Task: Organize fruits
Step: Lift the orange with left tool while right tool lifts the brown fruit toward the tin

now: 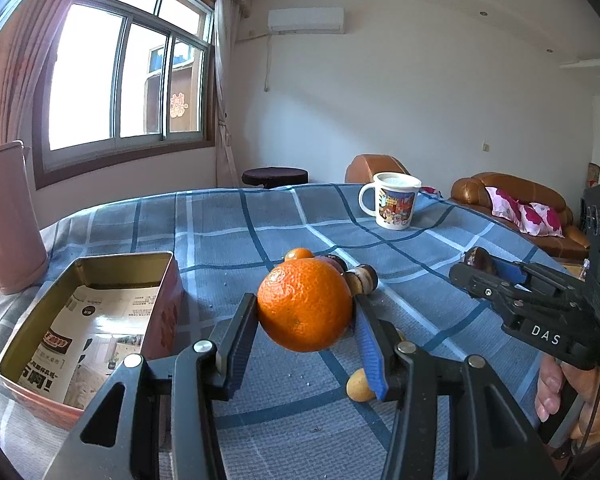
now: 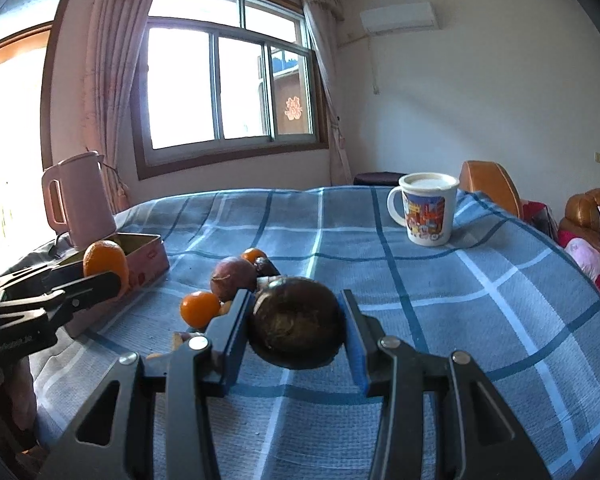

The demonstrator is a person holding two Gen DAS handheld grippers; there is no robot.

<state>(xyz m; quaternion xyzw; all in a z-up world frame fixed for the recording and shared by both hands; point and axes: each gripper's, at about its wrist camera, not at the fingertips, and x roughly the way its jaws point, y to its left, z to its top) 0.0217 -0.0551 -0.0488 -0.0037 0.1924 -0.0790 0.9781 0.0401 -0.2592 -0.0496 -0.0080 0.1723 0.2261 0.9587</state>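
Observation:
My left gripper [image 1: 305, 312] is shut on a large orange [image 1: 305, 305], held a little above the blue checked cloth, to the right of an open pink tin [image 1: 156, 258]. In the right wrist view the same orange [image 2: 105, 265] shows beside that tin [image 2: 148, 258]. My right gripper [image 2: 296, 320] is shut on a dark brown round fruit [image 2: 298, 322]; the left wrist view shows that fruit [image 1: 480, 260] at the tip of the right gripper [image 1: 484, 270]. A small pile of fruit lies on the cloth: a purple-brown one [image 2: 233, 278], a small orange [image 2: 199, 309], another small orange [image 2: 253, 256].
A printed white mug [image 2: 427, 210] stands at the far right of the table [image 2: 480, 300]. A pink kettle [image 2: 80, 200] stands behind the tin at the left. A small yellowish fruit [image 1: 359, 387] lies under my left gripper. Brown sofas sit beyond the table's right edge.

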